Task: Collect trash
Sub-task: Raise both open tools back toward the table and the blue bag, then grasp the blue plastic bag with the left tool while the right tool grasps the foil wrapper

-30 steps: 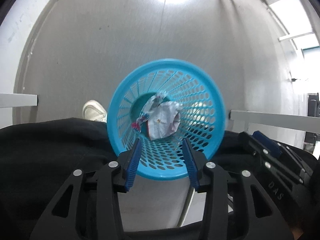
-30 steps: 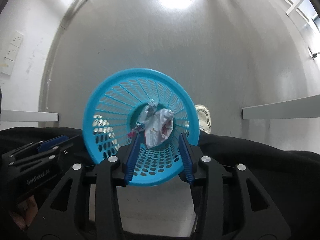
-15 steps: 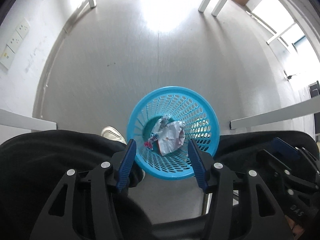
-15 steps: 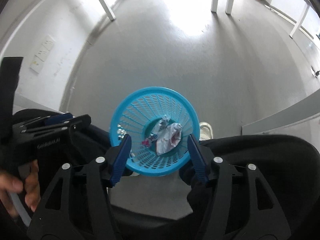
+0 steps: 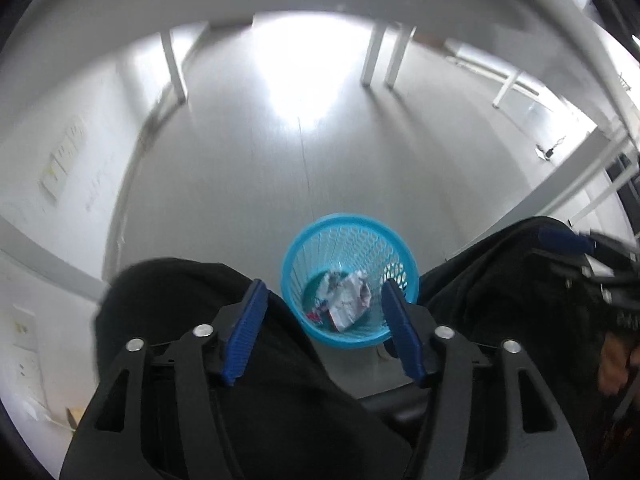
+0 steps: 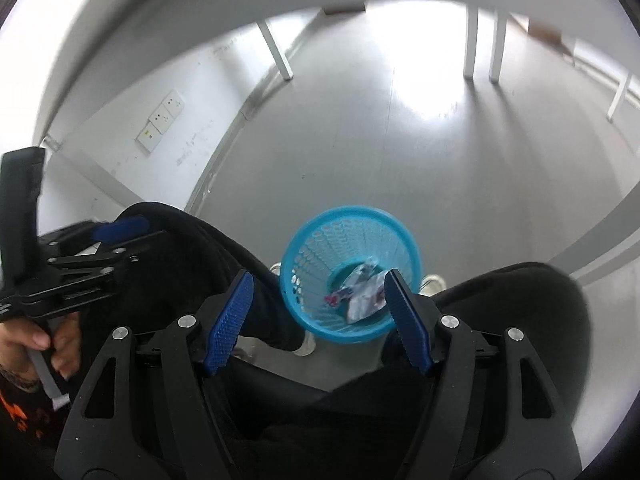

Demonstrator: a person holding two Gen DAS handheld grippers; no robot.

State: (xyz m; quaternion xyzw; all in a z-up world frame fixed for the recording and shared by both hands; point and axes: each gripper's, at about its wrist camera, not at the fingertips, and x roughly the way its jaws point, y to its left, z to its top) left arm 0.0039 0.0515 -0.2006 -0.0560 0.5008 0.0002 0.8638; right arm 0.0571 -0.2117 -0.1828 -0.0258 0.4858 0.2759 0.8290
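Drop looks done: crumpled wrappers (image 5: 347,305) sit at the bottom of the blue mesh wastebasket (image 5: 376,338) on the floor between your feet. Left gripper (image 5: 325,330) and right gripper (image 6: 316,315) have just been opening, both released, nothing between them. Next: find the next piece of trash.

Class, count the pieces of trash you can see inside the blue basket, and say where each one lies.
2. A crumpled white paper lies at the bottom of the basket; a small pink-and-blue wrapper lies just left of it. More may be hidden beneath.
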